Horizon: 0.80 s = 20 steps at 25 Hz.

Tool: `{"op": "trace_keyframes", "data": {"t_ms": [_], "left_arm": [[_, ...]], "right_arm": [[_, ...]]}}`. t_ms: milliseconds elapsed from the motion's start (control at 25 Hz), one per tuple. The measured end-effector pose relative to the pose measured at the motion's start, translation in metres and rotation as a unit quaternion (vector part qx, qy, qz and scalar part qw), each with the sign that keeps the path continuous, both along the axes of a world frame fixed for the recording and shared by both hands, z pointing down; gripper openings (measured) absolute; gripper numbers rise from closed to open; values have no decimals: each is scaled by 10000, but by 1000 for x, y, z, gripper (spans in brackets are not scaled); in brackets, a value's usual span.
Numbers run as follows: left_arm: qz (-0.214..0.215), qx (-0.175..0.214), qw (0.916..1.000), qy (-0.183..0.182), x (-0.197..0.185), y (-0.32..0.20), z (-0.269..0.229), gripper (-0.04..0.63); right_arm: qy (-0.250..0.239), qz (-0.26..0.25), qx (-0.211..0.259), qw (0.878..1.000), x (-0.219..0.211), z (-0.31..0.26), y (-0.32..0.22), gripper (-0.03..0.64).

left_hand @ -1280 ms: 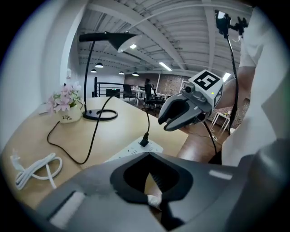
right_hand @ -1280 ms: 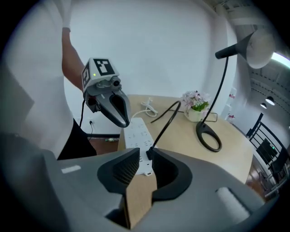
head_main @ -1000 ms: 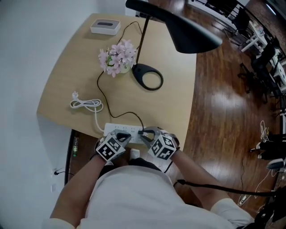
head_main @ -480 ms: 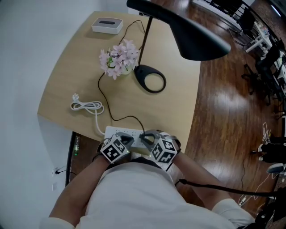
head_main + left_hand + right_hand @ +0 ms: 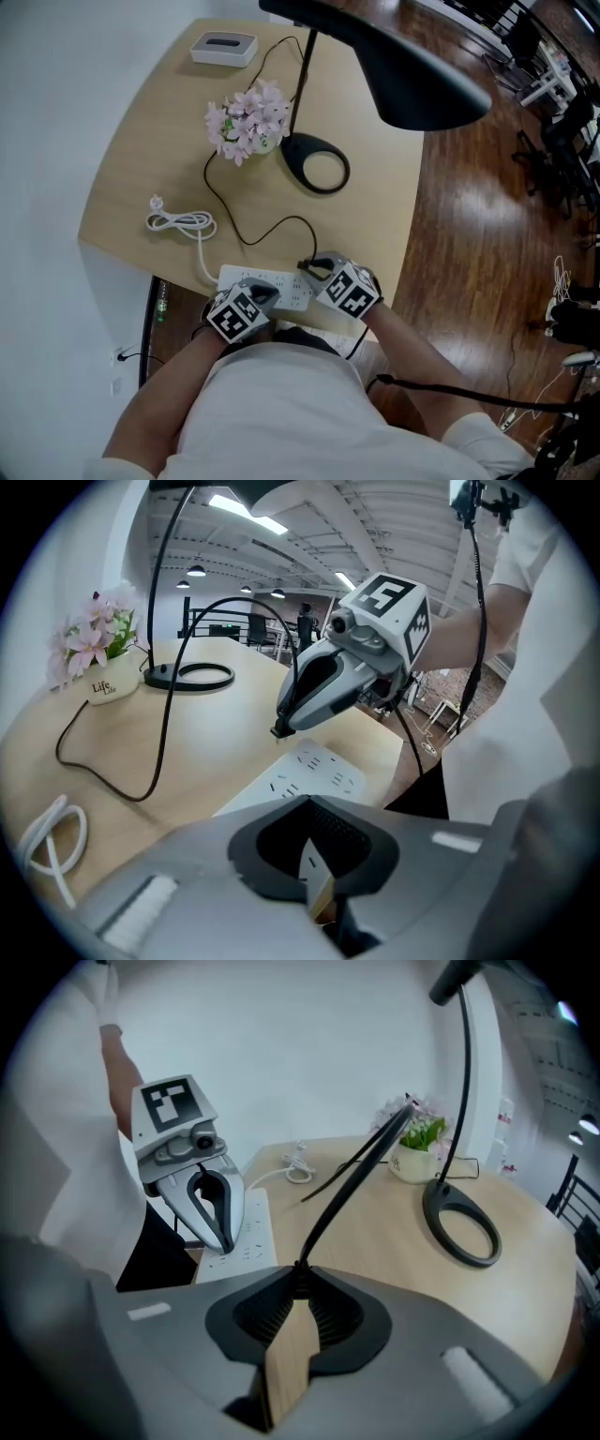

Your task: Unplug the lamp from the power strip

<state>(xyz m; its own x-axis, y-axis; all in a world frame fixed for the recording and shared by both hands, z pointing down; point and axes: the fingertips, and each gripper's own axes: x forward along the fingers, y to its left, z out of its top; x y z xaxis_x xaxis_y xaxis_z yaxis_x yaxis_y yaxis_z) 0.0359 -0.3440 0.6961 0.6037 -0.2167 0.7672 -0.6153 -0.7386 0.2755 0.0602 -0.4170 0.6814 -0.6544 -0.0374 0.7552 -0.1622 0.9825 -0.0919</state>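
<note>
The white power strip [image 5: 272,279] lies at the near edge of the wooden table [image 5: 375,225]. My left gripper [image 5: 266,295] is shut, its tips resting on the strip [image 5: 246,1232]. My right gripper [image 5: 307,266] is shut on the lamp plug, held just above the strip's right end [image 5: 314,769]. The black cord [image 5: 246,240] arches from the plug back to the black lamp's ring base [image 5: 319,162]. In the right gripper view the cord [image 5: 349,1180] rises straight out of my closed jaws [image 5: 298,1283]. The plug itself is hidden between the pads.
A pot of pink flowers [image 5: 246,120] stands beside the lamp base. The lamp head [image 5: 412,66] hangs over the table's right side. A white box [image 5: 223,47] sits at the far edge. The strip's own white cable [image 5: 183,221] lies coiled at left.
My right gripper closed at the strip's socket and has lifted up and away to the right with the plug. The cord now arches off the table. The left gripper stays on the strip.
</note>
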Motion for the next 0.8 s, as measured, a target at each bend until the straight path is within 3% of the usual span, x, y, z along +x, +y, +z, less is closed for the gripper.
{"op": "trace_keyframes", "data": {"t_ms": [360, 560, 720, 800], "left_arm": [[-81, 3, 10000, 16, -1, 0, 1, 0], [-159, 14, 9999, -16, -2, 3, 4, 3], [-334, 303, 9989, 85, -7, -2, -16, 3], [-459, 441, 9978, 183, -12, -1, -29, 3]], "right_arm": [[17, 145, -225, 9996, 5, 16, -2, 55], [7, 269, -123, 9996, 5, 15, -7, 60], [90, 685, -144, 9975, 14, 17, -16, 180], [12, 972, -218, 9950, 21, 14, -19, 192]]}}
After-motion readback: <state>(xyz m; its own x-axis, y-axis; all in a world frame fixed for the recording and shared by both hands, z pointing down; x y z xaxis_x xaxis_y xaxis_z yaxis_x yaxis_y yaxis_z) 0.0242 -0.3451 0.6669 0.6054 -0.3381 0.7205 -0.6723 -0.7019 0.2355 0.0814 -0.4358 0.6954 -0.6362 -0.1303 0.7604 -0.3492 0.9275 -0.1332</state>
